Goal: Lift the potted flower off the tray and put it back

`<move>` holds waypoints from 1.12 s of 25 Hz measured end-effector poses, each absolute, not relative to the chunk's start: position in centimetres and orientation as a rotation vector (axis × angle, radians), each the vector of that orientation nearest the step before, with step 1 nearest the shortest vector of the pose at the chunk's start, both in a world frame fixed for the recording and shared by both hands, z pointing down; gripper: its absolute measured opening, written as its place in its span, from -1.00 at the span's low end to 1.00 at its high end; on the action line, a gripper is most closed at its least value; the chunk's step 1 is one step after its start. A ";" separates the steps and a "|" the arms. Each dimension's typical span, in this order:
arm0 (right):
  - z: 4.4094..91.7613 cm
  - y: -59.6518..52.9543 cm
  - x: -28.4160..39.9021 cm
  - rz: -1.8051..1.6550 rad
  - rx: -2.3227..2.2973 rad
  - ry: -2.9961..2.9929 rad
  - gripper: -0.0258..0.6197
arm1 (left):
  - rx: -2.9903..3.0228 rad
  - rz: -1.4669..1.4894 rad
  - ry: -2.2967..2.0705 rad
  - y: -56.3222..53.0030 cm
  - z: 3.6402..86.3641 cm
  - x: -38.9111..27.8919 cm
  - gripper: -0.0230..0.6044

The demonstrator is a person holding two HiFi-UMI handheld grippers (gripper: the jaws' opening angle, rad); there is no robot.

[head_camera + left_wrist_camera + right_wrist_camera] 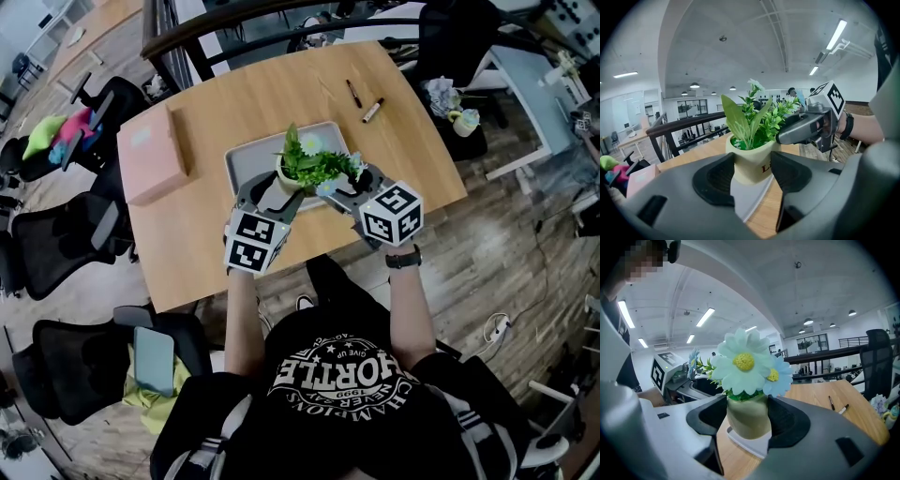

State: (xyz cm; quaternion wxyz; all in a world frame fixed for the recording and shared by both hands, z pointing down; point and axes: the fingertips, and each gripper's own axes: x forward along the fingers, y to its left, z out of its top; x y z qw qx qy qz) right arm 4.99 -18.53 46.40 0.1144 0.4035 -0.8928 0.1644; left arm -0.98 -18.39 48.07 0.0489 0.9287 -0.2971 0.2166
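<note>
The potted flower, a cream pot (286,176) with green leaves and pale blue daisies (314,161), is at the near part of the grey tray (246,159) on the wooden table. My left gripper (277,195) closes on the pot from the near left, and its pads touch the pot's (750,161) sides. From the near right, my right gripper (334,187) grips the same pot (747,418), which fills the gap between its pads. The tray (750,444) shows just under the pot's base; I cannot tell whether the pot rests on it.
A pink box (155,155) lies on the table's left part. Two markers (354,92) (373,111) lie beyond the tray at the far right. Office chairs (56,234) stand left of the table, and a dark railing (281,14) runs behind it.
</note>
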 end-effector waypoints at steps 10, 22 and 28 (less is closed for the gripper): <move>47.6 -20.7 6.7 0.523 1.216 -2.591 -0.02 | 2.823 0.684 -0.838 -20.5 48.9 0.9 -0.10; 50.0 -23.9 8.7 0.604 1.214 -2.560 -0.02 | 2.786 0.731 -0.798 -23.6 51.1 3.1 -0.10; 51.2 -25.5 9.6 0.623 1.199 -2.542 -0.03 | 2.761 0.744 -0.788 -25.2 52.3 4.1 -0.10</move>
